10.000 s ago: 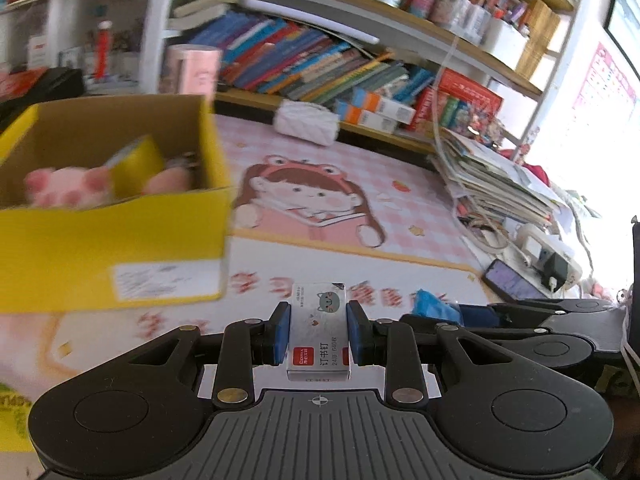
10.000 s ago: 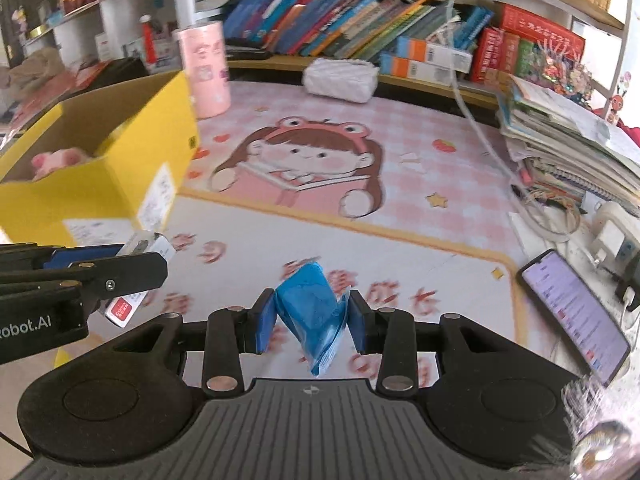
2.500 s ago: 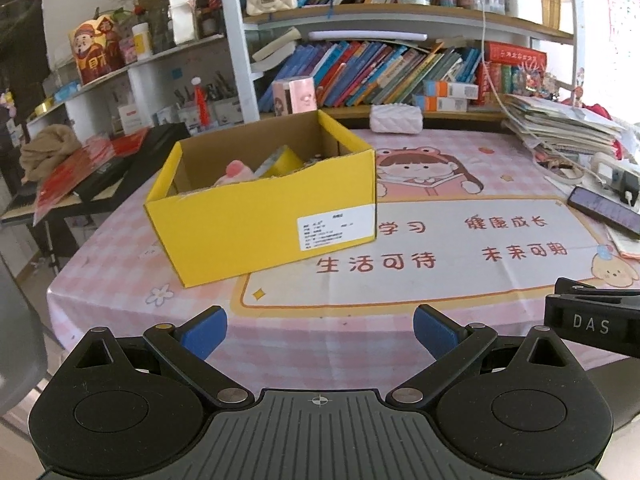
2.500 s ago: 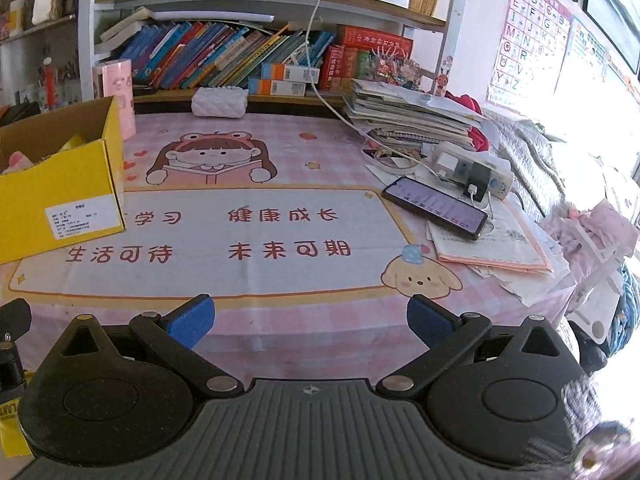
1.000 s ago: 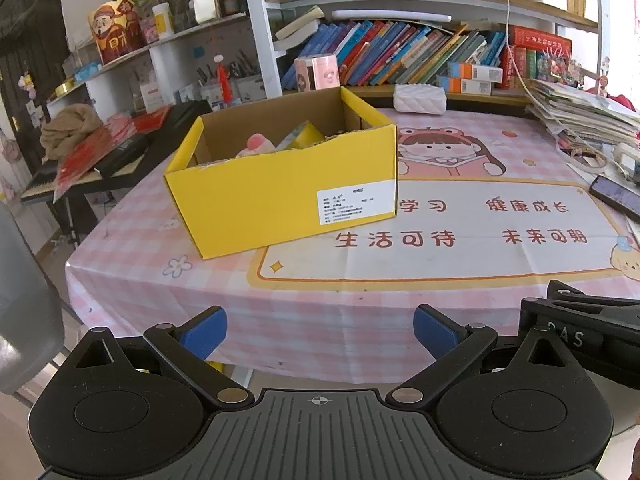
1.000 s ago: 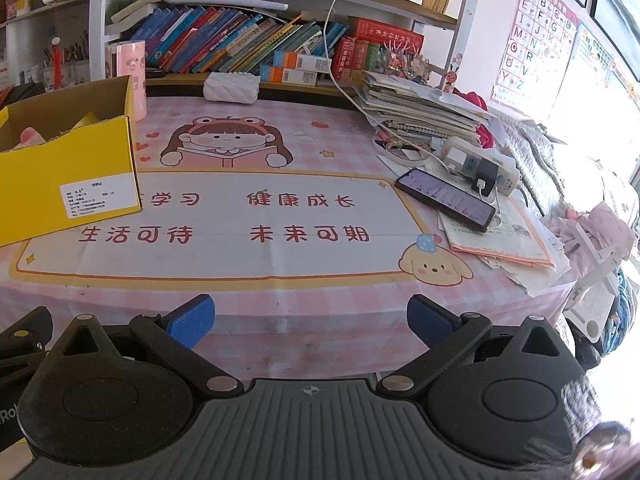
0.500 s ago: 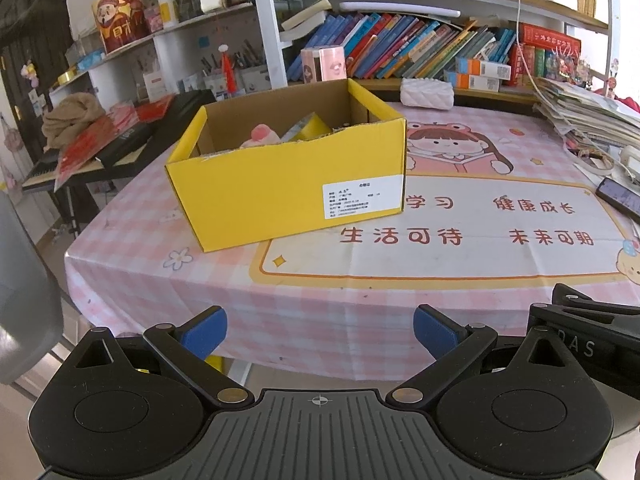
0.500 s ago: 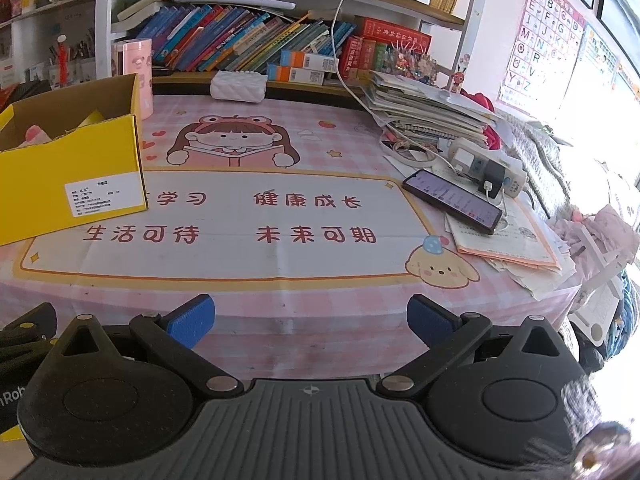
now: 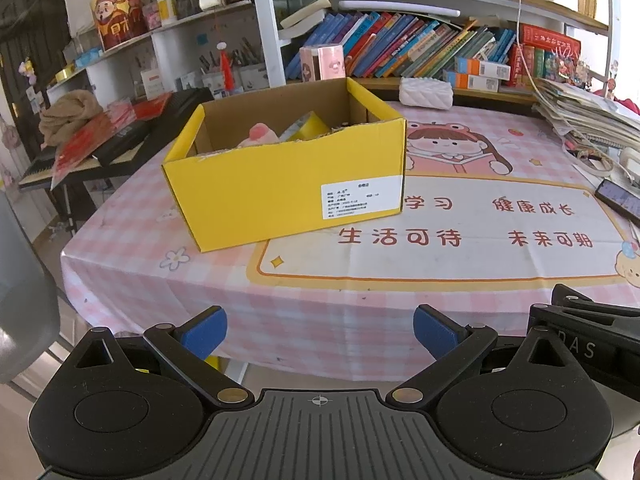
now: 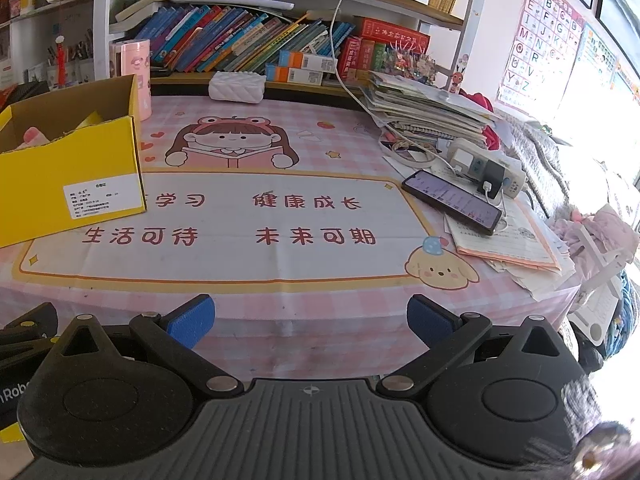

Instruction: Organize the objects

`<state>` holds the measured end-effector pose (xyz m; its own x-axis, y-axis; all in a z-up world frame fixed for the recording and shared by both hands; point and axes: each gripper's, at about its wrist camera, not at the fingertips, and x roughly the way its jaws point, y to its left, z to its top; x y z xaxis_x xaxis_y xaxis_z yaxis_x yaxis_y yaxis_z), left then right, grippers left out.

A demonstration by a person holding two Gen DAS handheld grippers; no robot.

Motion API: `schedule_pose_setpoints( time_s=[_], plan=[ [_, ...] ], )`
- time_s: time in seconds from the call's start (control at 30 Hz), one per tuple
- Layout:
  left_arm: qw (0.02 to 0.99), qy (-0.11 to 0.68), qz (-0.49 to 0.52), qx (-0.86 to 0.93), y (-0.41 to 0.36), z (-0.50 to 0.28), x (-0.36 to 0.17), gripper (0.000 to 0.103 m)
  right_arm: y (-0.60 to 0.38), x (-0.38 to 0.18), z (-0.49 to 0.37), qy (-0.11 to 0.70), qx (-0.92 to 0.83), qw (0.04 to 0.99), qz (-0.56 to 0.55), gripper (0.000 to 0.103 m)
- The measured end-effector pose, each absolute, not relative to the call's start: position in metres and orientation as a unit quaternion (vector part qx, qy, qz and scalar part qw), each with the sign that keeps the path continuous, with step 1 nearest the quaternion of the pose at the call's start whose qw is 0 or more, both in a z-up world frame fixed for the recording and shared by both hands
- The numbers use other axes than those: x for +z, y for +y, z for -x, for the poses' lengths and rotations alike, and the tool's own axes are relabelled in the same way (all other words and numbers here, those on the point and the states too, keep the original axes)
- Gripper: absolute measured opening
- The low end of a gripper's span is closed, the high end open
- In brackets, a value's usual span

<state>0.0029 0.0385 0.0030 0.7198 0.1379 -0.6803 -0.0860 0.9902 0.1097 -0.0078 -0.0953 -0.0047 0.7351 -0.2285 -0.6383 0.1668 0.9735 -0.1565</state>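
1. The left claw (image 9: 320, 330) and right claw (image 10: 310, 316) are both released and carry nothing, held off the near edge of the surface (image 9: 360, 312).
2. The yellow box (image 9: 288, 184) stands on the left of the surface, with a pink toy (image 9: 260, 134) inside.
3. On the right lie a phone (image 10: 452, 202), a power strip (image 10: 486, 170), papers (image 10: 508, 240) and stacked books (image 10: 424, 112).
4. A white pouch (image 10: 237, 86) sits at the far edge, below the bookshelf (image 10: 240, 46).
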Motion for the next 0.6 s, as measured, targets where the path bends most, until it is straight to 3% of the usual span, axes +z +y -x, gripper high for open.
schedule_pose_setpoints(
  time_s=[0.6],
  plan=[
    [0.927, 0.369, -0.026, 0.06, 0.0427, -0.0039, 0.0038, 0.101, -0.0922, -0.0034, 0.0074, 0.345, -0.102, 0.932, 0.045, 0.103]
  ],
)
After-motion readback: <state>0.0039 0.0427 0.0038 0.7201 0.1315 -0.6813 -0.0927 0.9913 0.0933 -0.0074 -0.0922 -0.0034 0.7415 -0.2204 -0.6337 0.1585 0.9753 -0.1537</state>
